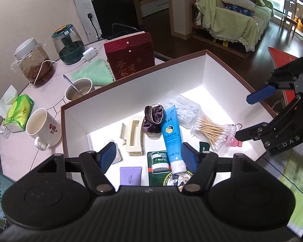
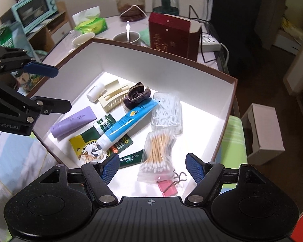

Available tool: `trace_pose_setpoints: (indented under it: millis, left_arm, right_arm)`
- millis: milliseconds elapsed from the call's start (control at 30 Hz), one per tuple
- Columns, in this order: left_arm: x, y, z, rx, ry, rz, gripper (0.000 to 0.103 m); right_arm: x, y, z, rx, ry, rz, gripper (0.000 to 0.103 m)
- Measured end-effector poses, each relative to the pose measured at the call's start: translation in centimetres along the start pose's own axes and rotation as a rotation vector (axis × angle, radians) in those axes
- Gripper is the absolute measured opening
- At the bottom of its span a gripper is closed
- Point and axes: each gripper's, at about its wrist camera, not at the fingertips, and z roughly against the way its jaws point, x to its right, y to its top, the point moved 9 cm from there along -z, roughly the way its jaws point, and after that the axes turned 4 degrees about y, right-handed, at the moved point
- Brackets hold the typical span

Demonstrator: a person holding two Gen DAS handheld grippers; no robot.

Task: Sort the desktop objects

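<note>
Box (image 2: 222,109) rim clear; left gripper (image 1: 149,157) & right gripper (image 2: 151,167) both released, empty.

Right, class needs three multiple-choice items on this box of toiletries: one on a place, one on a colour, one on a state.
1. Where does the blue tube lie?
A. beside the mug on the table
B. in the box, across the green lip-balm pack
C. in the right claw

2. What colour is the binder clip?
A. pink
B. black
C. yellow

3. How do both claws stand?
A. left shut on the tube
B. both open, empty
C. right shut on the cotton swabs

Key: B, the tube rests over the pack; A, the clip is pink; B, left claw and right claw gape, holding nothing.
</note>
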Motion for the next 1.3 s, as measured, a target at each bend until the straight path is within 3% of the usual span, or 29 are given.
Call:
trace_pose_setpoints:
  millis: [167,233,467,700,1300]
  left_arm:
    - [-0.2,-0.3,0.4,-0.003,0.008,0.017,0.068]
    - [-0.4,-0.4,0.5,-0.003,0.017,0.027,0.076]
    - [-1.1,-0.9,1.5,0.007,0.051,0.063,0.078]
    - [-1.7,-1.6,2.4,0.008,0.08,0.085,0.08]
    - [-1.6,-3.0,4.7,0.017,0.12,0.115,0.08]
  right_arm:
    - [-0.1,-0.2,0.5,0.009,-0.007,-0.055,0.076]
    - [0.0,-0.2,0.9,0.02,-0.012,-0.089,0.102]
    - [-1.0,0.1,2.1,0.068,-0.007,-0.149,0.102]
    - [-1.6,0.0,2.7,0.091,-0.089,-0.164,0.102]
    - [-3.5,-1.1,5.0,0.139,-0.107,-0.246,0.102]
